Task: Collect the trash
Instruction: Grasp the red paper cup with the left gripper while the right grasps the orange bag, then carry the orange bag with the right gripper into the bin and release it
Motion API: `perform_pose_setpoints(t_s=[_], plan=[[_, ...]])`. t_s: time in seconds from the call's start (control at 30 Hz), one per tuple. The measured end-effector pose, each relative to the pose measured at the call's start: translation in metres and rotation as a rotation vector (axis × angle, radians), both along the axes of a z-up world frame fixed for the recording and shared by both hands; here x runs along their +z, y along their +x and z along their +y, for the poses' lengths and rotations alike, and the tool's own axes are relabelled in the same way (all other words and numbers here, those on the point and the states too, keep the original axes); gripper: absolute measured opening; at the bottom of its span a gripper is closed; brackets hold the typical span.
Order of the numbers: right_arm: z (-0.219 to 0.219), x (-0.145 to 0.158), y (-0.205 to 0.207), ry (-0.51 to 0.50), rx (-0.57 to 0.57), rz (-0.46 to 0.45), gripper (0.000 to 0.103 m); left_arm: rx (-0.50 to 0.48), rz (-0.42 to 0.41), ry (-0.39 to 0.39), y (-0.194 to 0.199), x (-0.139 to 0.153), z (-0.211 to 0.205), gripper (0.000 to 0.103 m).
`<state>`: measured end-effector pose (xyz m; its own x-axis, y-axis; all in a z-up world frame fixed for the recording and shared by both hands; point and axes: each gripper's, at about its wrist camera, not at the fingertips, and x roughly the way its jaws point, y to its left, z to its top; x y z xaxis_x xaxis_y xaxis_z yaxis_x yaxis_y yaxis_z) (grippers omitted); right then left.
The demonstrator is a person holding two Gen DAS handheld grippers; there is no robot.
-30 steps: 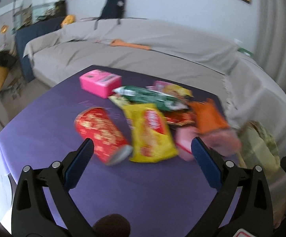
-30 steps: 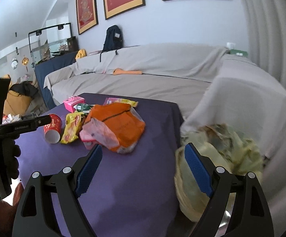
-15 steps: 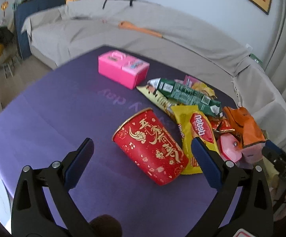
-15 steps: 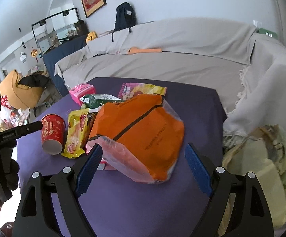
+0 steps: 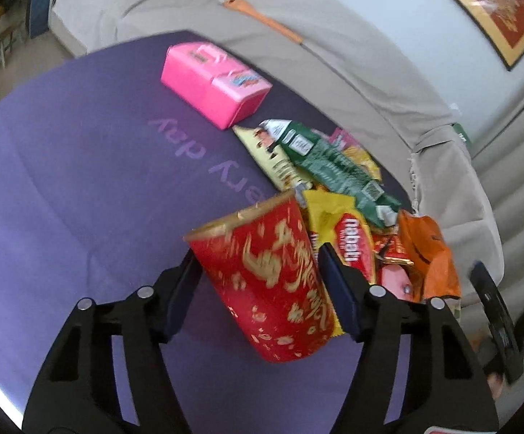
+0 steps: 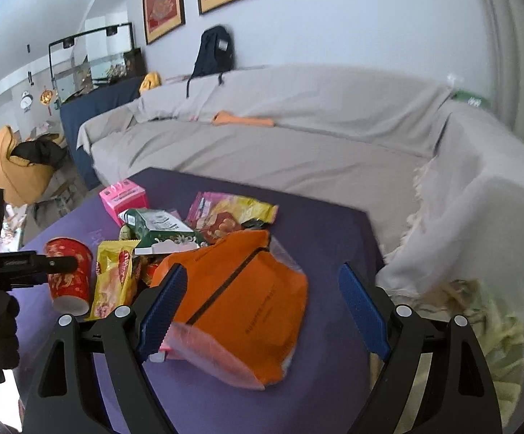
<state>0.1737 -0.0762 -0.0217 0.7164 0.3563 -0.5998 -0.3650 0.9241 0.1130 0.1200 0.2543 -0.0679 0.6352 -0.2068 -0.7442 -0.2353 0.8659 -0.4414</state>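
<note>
- Trash sits heaped on the purple table (image 6: 334, 224): snack wrappers, an orange bag (image 6: 247, 303) and a red paper cup (image 5: 273, 282) at the pile's left edge.
- My left gripper (image 5: 258, 289) has just been closing; its fingers now press the cup's two sides, and the cup is tilted with its rim pointing away from me.
- My right gripper (image 6: 262, 311) hangs wide over the orange bag, touching nothing that I can see.
- I see a pink box (image 5: 215, 83) on the far side, apart from the heap.
</note>
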Motion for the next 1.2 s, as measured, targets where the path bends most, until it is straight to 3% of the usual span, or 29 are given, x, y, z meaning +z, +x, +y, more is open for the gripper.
perform_pose_setpoints(t_s=[0.23, 0.37, 0.5, 0.57, 0.6, 0.67, 0.73, 0.87, 1.2], plan=[[0.006, -0.042, 0.048, 0.084, -0.005, 0.21, 0.082, -0.033, -0.072, 0.069, -0.01, 0.018, -0.009, 0.06], [0.008, -0.066, 0.056, 0.132, -0.01, 0.312, 0.082, -0.06, -0.107, 0.132, -0.014, 0.025, -0.019, 0.06], [0.009, -0.078, 0.055, 0.173, 0.009, 0.369, 0.082, -0.076, -0.121, 0.143, -0.016, 0.029, -0.023, 0.06], [0.012, -0.077, 0.055, 0.16, 0.037, 0.368, 0.077, -0.078, -0.131, 0.154, -0.017, 0.032, -0.025, 0.06], [0.013, -0.076, 0.055, 0.161, 0.052, 0.367, 0.059, -0.078, -0.136, 0.163, -0.017, 0.033, -0.026, 0.06], [0.014, -0.071, 0.054, 0.177, 0.086, 0.37, 0.037, -0.076, -0.15, 0.18, -0.019, 0.038, -0.028, 0.06], [0.012, -0.061, 0.05, 0.182, 0.095, 0.343, 0.024, -0.074, -0.162, 0.191, -0.021, 0.043, -0.03, 0.06], [0.01, -0.034, 0.038, 0.156, 0.111, 0.256, 0.018, -0.062, -0.188, 0.211, -0.026, 0.055, -0.034, 0.06], [-0.017, 0.031, 0.01, 0.089, 0.126, 0.067, 0.018, -0.091, -0.263, 0.284, -0.034, 0.095, -0.065, 0.06]])
